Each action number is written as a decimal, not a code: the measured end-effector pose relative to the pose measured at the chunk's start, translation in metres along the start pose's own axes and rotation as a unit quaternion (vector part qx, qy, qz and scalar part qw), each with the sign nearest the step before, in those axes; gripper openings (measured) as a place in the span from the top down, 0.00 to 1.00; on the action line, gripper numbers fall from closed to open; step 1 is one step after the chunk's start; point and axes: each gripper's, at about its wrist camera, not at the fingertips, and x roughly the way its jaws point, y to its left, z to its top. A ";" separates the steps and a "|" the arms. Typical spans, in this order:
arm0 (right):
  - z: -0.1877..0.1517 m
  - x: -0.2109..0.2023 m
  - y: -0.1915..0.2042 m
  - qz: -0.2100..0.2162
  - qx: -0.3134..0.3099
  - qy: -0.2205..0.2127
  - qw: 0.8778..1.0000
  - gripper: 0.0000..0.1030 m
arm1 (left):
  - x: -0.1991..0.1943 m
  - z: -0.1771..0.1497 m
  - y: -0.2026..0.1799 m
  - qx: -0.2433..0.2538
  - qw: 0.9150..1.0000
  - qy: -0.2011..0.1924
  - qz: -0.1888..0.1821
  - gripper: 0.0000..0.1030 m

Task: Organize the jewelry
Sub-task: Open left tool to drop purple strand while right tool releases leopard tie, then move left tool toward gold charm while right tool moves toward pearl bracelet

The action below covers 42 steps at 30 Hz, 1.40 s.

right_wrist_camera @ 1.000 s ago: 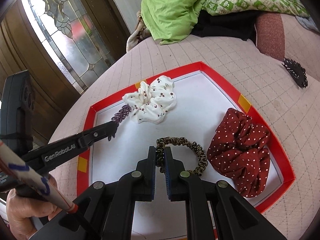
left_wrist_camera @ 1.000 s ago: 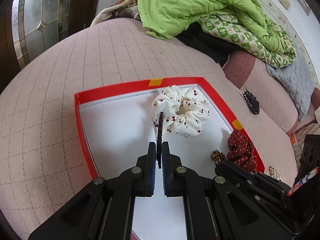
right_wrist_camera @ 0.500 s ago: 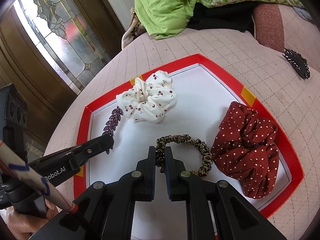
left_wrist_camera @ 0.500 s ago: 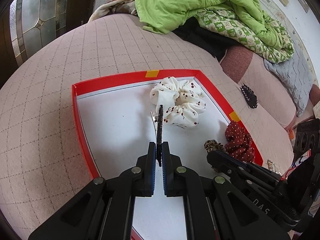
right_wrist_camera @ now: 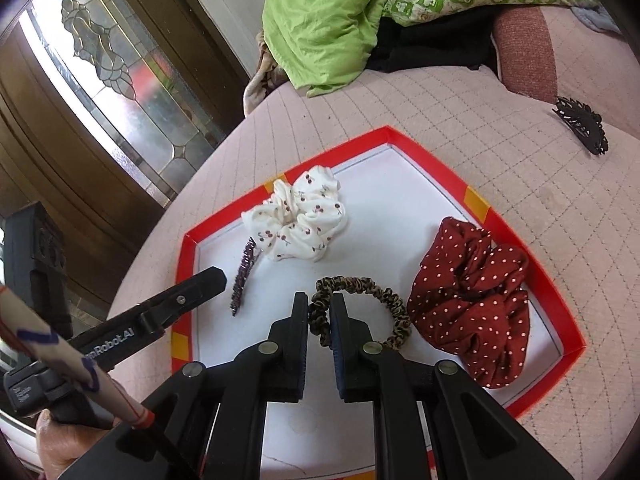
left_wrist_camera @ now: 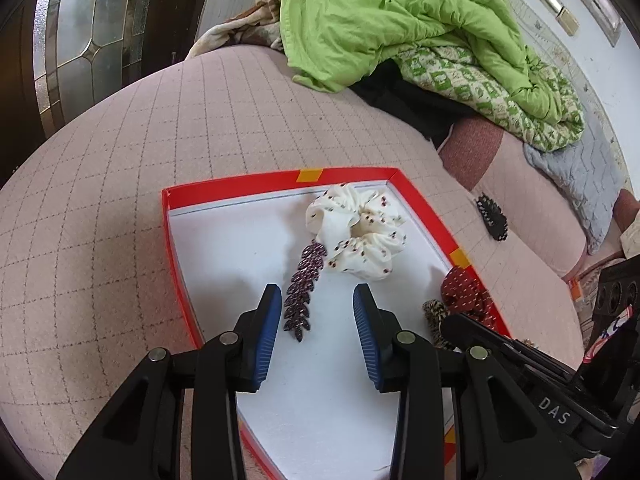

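A red-rimmed tray (left_wrist_camera: 240, 182) with a white floor lies on the pink quilted bed. My left gripper (left_wrist_camera: 317, 294) is over it with its jaws opening. A purple leaf-shaped hair clip (left_wrist_camera: 303, 292) lies flat on the tray floor between the fingers, closer to the left one, and no pad presses on it. A white cherry-print scrunchie (left_wrist_camera: 360, 236) sits just beyond the clip. My right gripper (right_wrist_camera: 319, 300) is shut on a leopard-print hair tie (right_wrist_camera: 384, 292), which rests on the tray (right_wrist_camera: 516, 232). A dark red dotted scrunchie (right_wrist_camera: 472, 308) lies to its right.
A black hair claw (right_wrist_camera: 582, 124) lies on the quilt to the right of the tray. A green blanket (left_wrist_camera: 400, 20) and patterned bedding are piled at the back. A glazed wooden door (right_wrist_camera: 100, 92) stands to the left.
The left jaws have parted, and the purple clip they held upright now lies flat on the tray. The right gripper keeps its hold on the leopard hair tie.
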 end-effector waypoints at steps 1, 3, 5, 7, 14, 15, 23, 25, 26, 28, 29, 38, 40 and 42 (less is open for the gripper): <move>0.001 -0.003 0.000 0.002 -0.001 -0.002 1.000 0.88 | -0.001 0.000 -0.001 0.001 1.000 -0.003 -0.002 0.65; 0.003 -0.009 0.001 0.005 0.000 -0.008 1.000 0.88 | -0.004 0.001 -0.005 0.005 1.000 -0.011 -0.004 0.65; 0.003 -0.014 0.001 0.008 0.000 -0.012 1.000 0.88 | -0.007 0.002 -0.009 0.009 1.000 -0.019 -0.004 0.65; 0.004 -0.021 0.001 0.011 0.001 -0.017 1.000 0.88 | -0.009 0.002 -0.012 0.010 1.000 -0.025 -0.008 0.65; -0.009 -0.051 -0.016 0.018 0.019 -0.027 0.999 0.87 | -0.013 -0.001 -0.034 0.031 0.999 -0.040 -0.018 0.65; -0.012 -0.056 -0.021 0.018 0.023 -0.026 0.999 0.87 | -0.014 -0.002 -0.039 0.036 0.998 -0.042 -0.018 0.65; -0.030 -0.086 -0.047 0.014 0.045 -0.033 0.998 0.87 | -0.012 -0.015 -0.073 0.075 0.996 -0.043 -0.010 0.65; -0.033 -0.092 -0.052 0.013 0.046 -0.035 0.998 0.87 | -0.012 -0.018 -0.080 0.082 0.996 -0.042 -0.010 0.65; -0.035 -0.095 -0.055 0.012 0.048 -0.037 0.998 0.87 | -0.012 -0.020 -0.085 0.086 0.995 -0.042 -0.009 0.65; -0.038 -0.100 -0.061 0.012 0.052 -0.039 0.998 0.87 | -0.013 -0.024 -0.093 0.095 0.995 -0.043 -0.008 0.65; -0.040 -0.102 -0.064 0.012 0.055 -0.040 0.998 0.87 | -0.013 -0.026 -0.097 0.099 0.994 -0.043 -0.008 0.65; -0.056 -0.125 -0.095 0.008 0.073 -0.044 0.996 0.86 | -0.010 -0.046 -0.137 0.142 0.989 -0.039 -0.009 0.63; -0.061 -0.131 -0.106 0.007 0.080 -0.046 0.996 0.84 | -0.008 -0.052 -0.147 0.152 0.988 -0.036 -0.010 0.62; -0.067 -0.137 -0.116 0.002 0.085 -0.048 0.995 0.81 | -0.006 -0.057 -0.157 0.160 0.986 -0.032 -0.013 0.62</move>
